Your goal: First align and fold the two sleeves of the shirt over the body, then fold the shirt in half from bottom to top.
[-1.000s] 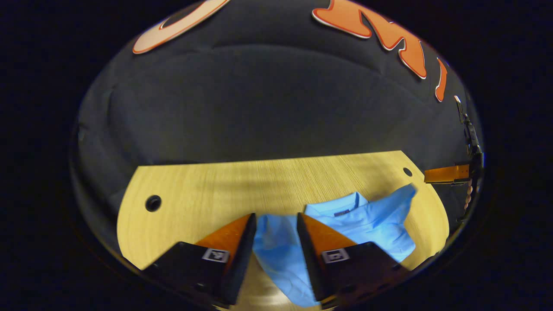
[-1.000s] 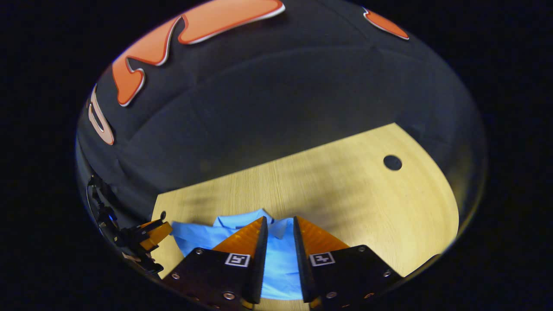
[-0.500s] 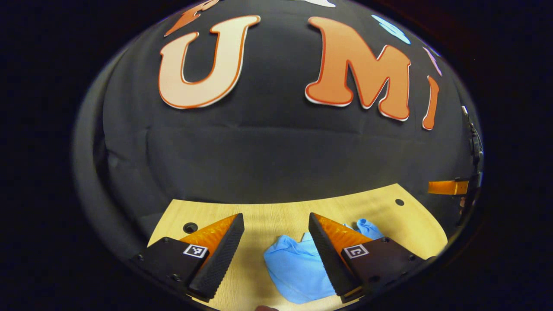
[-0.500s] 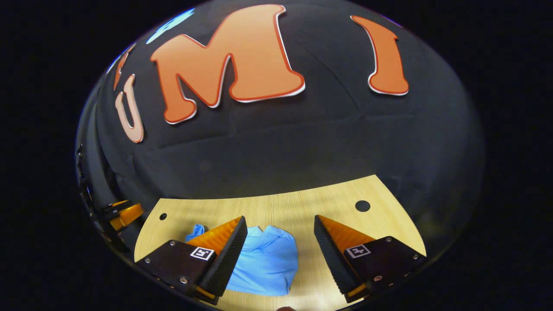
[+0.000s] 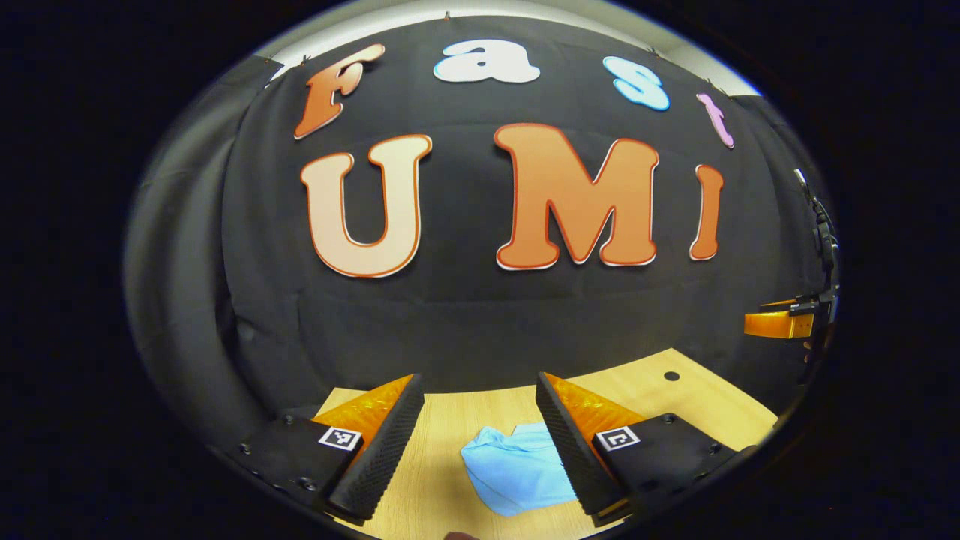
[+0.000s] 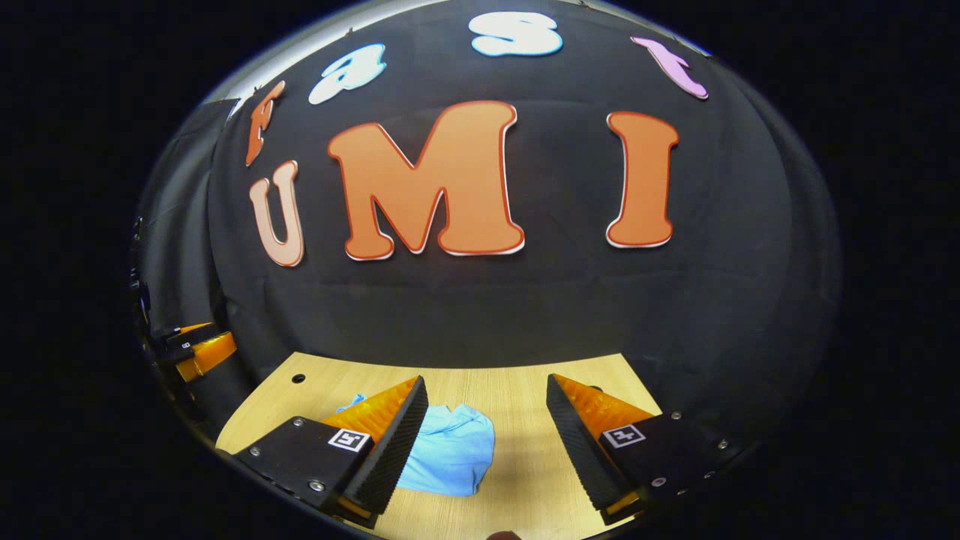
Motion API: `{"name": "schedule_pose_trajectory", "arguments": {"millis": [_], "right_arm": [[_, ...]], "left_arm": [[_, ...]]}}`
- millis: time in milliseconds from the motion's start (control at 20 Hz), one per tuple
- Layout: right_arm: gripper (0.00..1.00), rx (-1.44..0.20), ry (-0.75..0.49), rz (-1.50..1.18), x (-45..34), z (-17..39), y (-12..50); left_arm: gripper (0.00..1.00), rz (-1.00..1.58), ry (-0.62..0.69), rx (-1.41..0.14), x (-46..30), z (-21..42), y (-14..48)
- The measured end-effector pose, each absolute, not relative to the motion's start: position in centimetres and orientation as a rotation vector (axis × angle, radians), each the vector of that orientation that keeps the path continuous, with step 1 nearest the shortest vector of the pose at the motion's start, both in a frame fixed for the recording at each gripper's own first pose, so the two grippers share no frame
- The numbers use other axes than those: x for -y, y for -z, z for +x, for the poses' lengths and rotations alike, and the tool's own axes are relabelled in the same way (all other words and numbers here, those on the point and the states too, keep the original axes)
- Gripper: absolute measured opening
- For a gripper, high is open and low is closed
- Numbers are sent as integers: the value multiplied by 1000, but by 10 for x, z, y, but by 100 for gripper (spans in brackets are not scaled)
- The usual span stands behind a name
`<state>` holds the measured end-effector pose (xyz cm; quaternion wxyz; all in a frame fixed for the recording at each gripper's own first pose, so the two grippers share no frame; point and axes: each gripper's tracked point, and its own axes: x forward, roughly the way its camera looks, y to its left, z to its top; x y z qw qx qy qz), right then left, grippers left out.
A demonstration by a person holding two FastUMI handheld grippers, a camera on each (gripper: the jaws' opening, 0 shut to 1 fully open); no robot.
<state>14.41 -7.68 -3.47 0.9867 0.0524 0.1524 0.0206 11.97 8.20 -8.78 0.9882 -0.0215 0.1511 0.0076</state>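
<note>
Both grippers (image 5: pixel 478 394) (image 6: pixel 486 394) gape wide, seemingly clear of the shirt (image 5: pixel 517 469).

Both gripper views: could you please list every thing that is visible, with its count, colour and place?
shirt: one, light blue, lying bunched on the table, apart from both grippers.
table: one, light wood, below the wall, with small round holes near its far corners.
wall: one, black cloth, behind the table.
left gripper: one, jaws open, above the table's near side; also at the left edge of the right gripper view.
right gripper: one, jaws open, above the table's near side; also at the right edge of the left gripper view.
</note>
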Motion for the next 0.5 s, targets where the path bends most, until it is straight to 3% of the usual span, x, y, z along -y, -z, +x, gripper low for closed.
{"name": "schedule_pose_trajectory", "arguments": {"millis": [300,500], "right_arm": [[97,-171,-1,-71,86,94,1],[98,-105,-78,-94,64,59,-6]], "left_arm": [[98,3,-27,-172,-52,50,38],[98,3,20,-125,-24,13,26]]}}
